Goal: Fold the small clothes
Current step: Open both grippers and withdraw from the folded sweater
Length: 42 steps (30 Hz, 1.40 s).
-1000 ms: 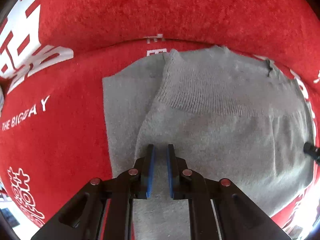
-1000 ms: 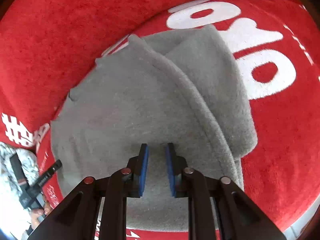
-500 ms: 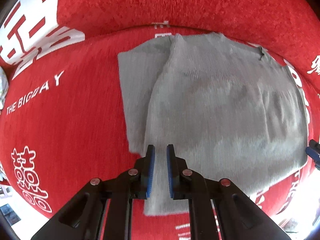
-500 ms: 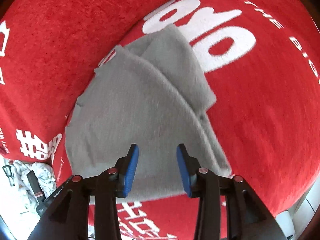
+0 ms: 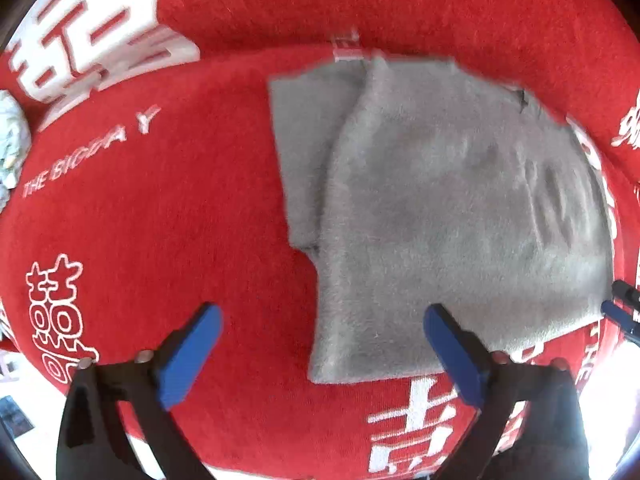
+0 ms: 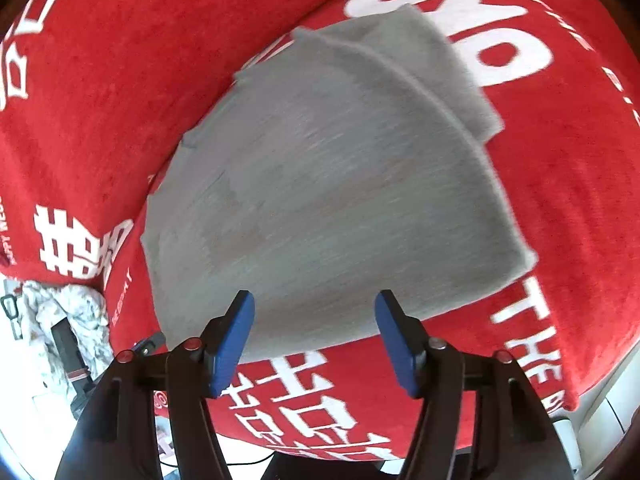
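- The grey knit garment (image 5: 440,208) is laid flat on the red printed blanket (image 5: 160,208), folded over on itself, with a narrower lower layer showing along its left edge in the left wrist view.
- The left gripper (image 5: 320,352) is held above the garment's near edge; its jaws are opening and stand wide apart, with nothing between the pads.
- The right gripper (image 6: 312,336) is held above the near edge as well (image 6: 320,184); its jaws are opening, and no cloth is pinched between them.
- The garment is judged light, soft and limp; no shape will be kept when it is lifted, and sagging is to be expected.
- The fuzzy surface is judged to offer good friction, so slipping is unlikely.
- Hold is best taken at a near corner, through all layers, so that the fold is not pulled apart.
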Tool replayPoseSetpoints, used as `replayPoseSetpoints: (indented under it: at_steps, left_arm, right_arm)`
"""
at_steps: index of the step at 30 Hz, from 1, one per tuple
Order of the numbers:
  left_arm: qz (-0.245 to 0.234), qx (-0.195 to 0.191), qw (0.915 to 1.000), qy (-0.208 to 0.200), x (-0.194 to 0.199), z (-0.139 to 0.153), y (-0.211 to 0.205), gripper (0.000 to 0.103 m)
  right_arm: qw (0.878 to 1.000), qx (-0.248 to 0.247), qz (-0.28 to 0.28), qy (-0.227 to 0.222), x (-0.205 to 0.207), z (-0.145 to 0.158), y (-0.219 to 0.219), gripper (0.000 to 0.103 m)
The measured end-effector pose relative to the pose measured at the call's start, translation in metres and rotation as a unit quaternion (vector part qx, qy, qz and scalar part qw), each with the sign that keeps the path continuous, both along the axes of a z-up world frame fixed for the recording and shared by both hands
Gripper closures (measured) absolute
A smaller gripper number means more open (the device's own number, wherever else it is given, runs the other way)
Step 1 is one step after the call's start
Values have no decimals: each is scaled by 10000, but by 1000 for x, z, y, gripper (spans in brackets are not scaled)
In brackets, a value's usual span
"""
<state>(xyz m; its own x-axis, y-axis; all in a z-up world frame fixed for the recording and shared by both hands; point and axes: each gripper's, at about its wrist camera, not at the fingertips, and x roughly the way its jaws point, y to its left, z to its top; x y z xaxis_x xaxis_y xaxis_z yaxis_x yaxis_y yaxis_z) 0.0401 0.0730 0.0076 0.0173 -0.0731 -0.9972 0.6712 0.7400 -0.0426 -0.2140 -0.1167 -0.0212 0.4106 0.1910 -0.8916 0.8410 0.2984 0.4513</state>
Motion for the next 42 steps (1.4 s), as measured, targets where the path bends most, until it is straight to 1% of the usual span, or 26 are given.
replayPoseSetpoints:
  at_steps: [2, 3, 4, 8, 12, 14, 16, 17, 19, 22, 26, 30, 33, 39, 40, 42]
  left_arm:
    - [-19, 39, 10000, 32, 0, 0, 1, 1]
    - [22, 40, 10000, 54, 0, 0, 3, 1]
    - [62, 24, 9999, 97, 0, 0, 4, 1]
    - [169, 63, 9998, 102, 2, -2, 8, 1]
    - [292, 112, 9993, 199, 5, -9, 14, 1]
    - [322, 154, 9992, 197, 7, -13, 16, 1]
    - [377, 177, 9989, 212, 7, -15, 20, 1]
    - [395, 177, 9988, 224, 8, -15, 21, 1]
    - [420, 185, 9986, 254, 9, -16, 23, 1]
    - [426, 205, 9985, 283, 10, -16, 25, 1]
    - [444, 207, 9983, 314, 11, -18, 29, 1]
    - [508, 267, 9977, 358, 8, -22, 36, 1]
    - [517, 367, 9978, 188, 9, -26, 45, 1]
    - [541, 497, 9972, 135, 16, -31, 60, 1]
    - [548, 515, 9971, 136, 17, -32, 63, 1]
    - [551, 448, 9971, 277, 19, -35, 69, 1]
  right_arm:
    - [9999, 22, 94, -31, 8, 0, 6, 32]
    - [9999, 31, 135, -28, 11, 0, 9, 26]
    - [9998, 42, 173, -26, 15, 0, 11, 24]
    - [9994, 94, 322, 3, 29, -4, 24, 23]
    - [9980, 187, 587, -100, 43, -6, 39, 22]
    - [9964, 207, 805, -175, 50, -6, 49, 20]
    - [9936, 268, 1075, -239, 60, -6, 63, 5]
    - [9927, 316, 1131, -271, 62, -7, 67, 0]
    - [9906, 436, 1242, -382, 67, -9, 76, 0]
    - [9858, 750, 1428, -464, 75, -16, 90, 0]
    - [9844, 862, 1483, -379, 79, -24, 104, 0]
    - [9843, 1029, 1383, -389, 78, -30, 111, 0]
    - [9841, 1133, 1320, -371, 75, -34, 114, 0]
    - [9842, 1189, 1265, -341, 70, -37, 117, 0]
    - [9843, 1203, 1245, -345, 69, -37, 117, 0]
    - [9846, 1226, 1194, -365, 67, -38, 116, 0]
